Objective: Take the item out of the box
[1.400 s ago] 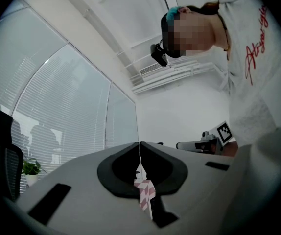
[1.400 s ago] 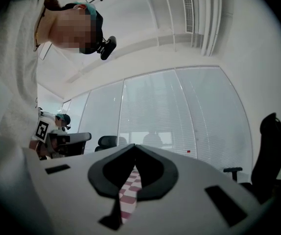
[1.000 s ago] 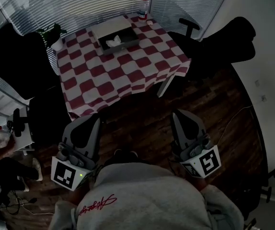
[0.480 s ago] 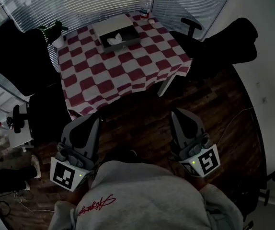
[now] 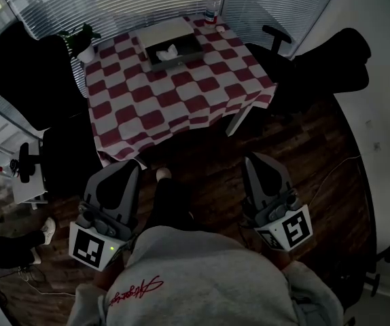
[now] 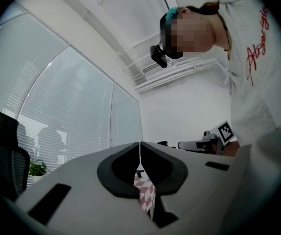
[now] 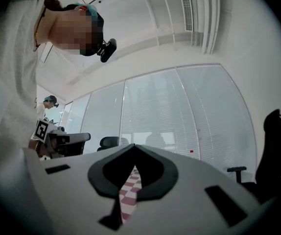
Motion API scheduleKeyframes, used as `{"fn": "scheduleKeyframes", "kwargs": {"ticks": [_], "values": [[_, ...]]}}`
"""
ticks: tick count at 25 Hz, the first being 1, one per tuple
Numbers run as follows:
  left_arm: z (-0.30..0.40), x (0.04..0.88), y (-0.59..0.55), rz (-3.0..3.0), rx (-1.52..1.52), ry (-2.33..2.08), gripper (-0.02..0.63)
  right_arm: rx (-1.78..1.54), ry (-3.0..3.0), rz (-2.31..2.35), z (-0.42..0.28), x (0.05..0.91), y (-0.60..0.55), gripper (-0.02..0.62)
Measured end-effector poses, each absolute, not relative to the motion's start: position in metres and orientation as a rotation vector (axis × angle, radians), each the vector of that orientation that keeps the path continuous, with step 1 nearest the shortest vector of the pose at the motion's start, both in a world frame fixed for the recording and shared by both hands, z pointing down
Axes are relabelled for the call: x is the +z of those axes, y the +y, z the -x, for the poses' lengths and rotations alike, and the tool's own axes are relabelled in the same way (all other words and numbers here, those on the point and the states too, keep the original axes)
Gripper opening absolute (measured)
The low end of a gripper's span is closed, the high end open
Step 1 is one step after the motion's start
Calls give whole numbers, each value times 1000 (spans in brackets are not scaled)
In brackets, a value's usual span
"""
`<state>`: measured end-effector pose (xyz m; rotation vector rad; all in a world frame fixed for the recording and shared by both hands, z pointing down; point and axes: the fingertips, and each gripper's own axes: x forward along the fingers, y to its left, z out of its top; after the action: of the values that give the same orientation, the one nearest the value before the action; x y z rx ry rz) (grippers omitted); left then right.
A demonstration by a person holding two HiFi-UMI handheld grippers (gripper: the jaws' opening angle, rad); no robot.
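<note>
Head view shows the left gripper and right gripper empty, jaws pressed together. Well ahead of both fingertips, on the checkered table, the box holds a white item. The approach seems not yet begun; the next move calls for closing in and opening the jaws.

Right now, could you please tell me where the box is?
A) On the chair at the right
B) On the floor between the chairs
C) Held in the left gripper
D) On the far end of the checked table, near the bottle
D: the box rests on the far end of the table, a little short of the bottle at the far edge.
</note>
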<state>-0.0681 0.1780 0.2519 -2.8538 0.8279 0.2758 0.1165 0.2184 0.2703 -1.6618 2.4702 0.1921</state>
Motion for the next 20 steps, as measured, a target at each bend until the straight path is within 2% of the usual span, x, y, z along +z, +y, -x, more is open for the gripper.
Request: {"fn": "scheduleKeyframes", "kwargs": {"ticks": [20], "values": [[55, 247, 117, 2859, 310, 770, 18, 215, 2440, 1723, -128, 267, 168, 11]]}}
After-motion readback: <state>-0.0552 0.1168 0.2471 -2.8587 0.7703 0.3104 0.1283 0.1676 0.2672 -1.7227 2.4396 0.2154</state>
